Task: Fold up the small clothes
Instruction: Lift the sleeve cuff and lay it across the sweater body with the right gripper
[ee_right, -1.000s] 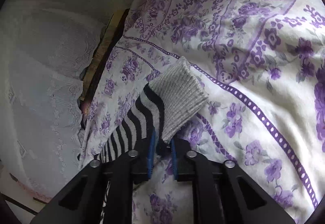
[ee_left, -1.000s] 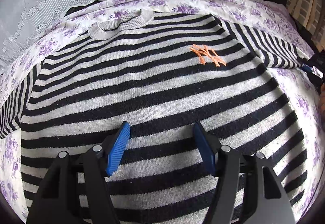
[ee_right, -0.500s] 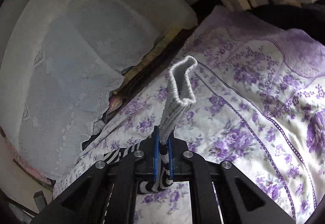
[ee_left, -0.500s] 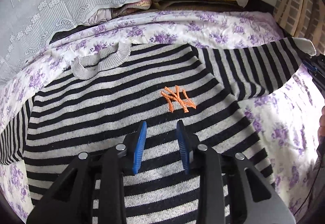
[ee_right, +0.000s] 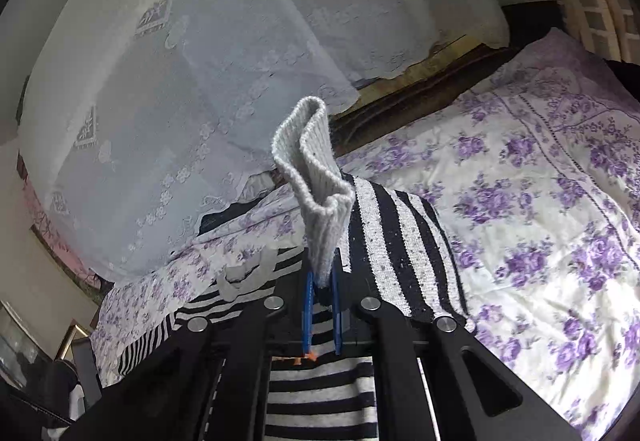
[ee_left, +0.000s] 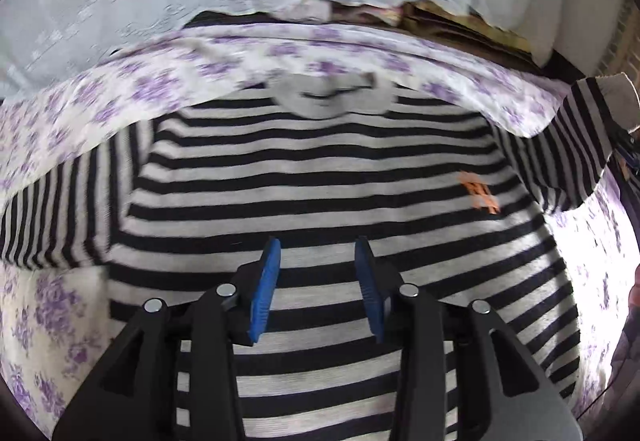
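Right gripper (ee_right: 320, 305): its blue jaws are closing together on the sleeve cuff (ee_right: 312, 177), which is standing up above them as a loop of grey ribbed knit.
Sleeve (ee_right: 400, 241): the striped sleeve is draping down from that cuff, lifted off the bed and hanging to the right of the gripper.
Left gripper (ee_left: 318, 289): its jaws are standing apart, holding nothing, hovering over the lower middle of the sweater; whether it is touching the knit cannot be told.
Sweater (ee_left: 320, 177): a black and grey striped jumper is lying front up and flat on the bed, grey collar (ee_left: 320, 101) toward the far edge, an orange logo (ee_left: 480, 197) on the chest toward the lifted sleeve.
Other sleeve (ee_left: 60, 209): it is lying spread out flat on the opposite side.
Bed (ee_right: 540, 201): a white cover with purple flowers is carrying the sweater; a pale lace cloth (ee_right: 180, 81) is hanging behind it.
Step in hand, as a judgement: the lifted sleeve is probably being carried inward across the chest.
Doing it well: keep the cuff gripped while travelling, lay the sleeve straight across the stripes, and use the free left gripper to pin the body so the shoulder crease is staying crisp.
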